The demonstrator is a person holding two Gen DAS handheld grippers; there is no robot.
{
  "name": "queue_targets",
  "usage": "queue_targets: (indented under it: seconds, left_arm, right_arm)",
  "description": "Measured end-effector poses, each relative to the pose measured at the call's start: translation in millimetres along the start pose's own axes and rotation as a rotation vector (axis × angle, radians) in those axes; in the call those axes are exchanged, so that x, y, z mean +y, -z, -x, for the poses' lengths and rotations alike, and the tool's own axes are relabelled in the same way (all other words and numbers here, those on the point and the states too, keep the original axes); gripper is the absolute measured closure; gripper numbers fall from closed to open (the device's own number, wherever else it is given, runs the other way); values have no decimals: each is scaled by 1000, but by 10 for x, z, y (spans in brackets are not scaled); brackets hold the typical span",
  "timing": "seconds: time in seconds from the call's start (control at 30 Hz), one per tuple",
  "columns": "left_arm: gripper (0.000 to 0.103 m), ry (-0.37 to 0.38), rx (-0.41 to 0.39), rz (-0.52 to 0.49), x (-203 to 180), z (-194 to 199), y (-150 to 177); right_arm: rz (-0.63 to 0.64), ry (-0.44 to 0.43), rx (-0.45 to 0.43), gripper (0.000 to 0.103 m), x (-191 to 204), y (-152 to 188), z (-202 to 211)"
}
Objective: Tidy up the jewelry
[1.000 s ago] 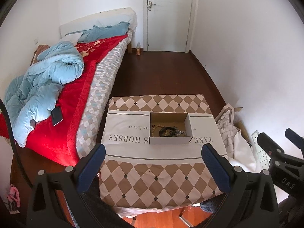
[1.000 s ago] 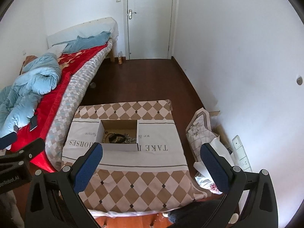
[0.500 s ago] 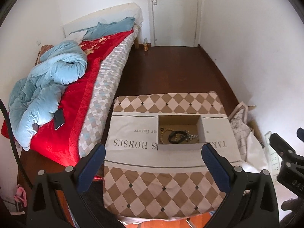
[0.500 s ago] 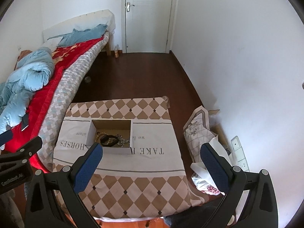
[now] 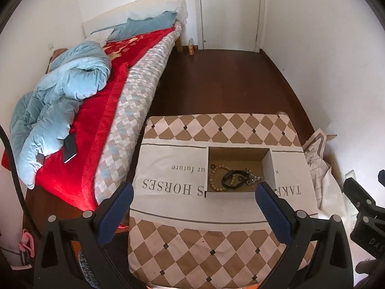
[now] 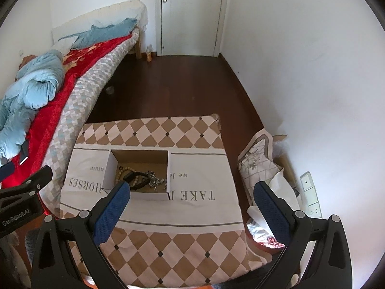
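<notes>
An open cardboard box (image 5: 269, 168) (image 6: 109, 167) sits in the middle of a small table under a checked cloth (image 5: 216, 240) (image 6: 168, 236). Inside it lie a beaded bracelet (image 5: 214, 178) (image 6: 122, 172), a black band (image 5: 232, 177) (image 6: 138, 179) and a silvery chain (image 5: 255, 179) (image 6: 156, 180), tangled together. My left gripper (image 5: 193, 193) hangs open above the table's near half, nothing between its blue pads. My right gripper (image 6: 192, 193) is open too, high over the table, right of the box. Each gripper shows at the edge of the other's view.
A bed (image 5: 134, 91) with a red blanket, a blue quilt (image 5: 62, 91) and a phone (image 5: 69, 148) lies left of the table. Bags (image 6: 259, 163) and a wall socket (image 6: 310, 190) sit right of it. Dark wooden floor runs to a shut white door (image 5: 228, 12).
Both views have shifted: the table and box sit further right in the left wrist view and lower and larger in the right wrist view. Both grippers stay open.
</notes>
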State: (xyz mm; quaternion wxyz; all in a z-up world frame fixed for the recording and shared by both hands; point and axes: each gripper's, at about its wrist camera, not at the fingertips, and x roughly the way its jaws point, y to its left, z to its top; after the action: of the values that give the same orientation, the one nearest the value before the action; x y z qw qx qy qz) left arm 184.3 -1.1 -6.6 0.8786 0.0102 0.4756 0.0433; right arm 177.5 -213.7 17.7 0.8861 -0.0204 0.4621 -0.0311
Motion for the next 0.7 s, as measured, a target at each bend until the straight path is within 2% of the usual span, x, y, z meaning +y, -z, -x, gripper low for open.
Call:
queue_targets:
  seconds: [0.23,0.7]
  left_arm:
    - [0,12,14,-18,-66,-96,35]
    - [0,23,-21,-17,-84,-37,31]
  right_arm:
    - [-4,-5,28,0,8,39,-165]
    - [0,-9,15,0,6,67,-116]
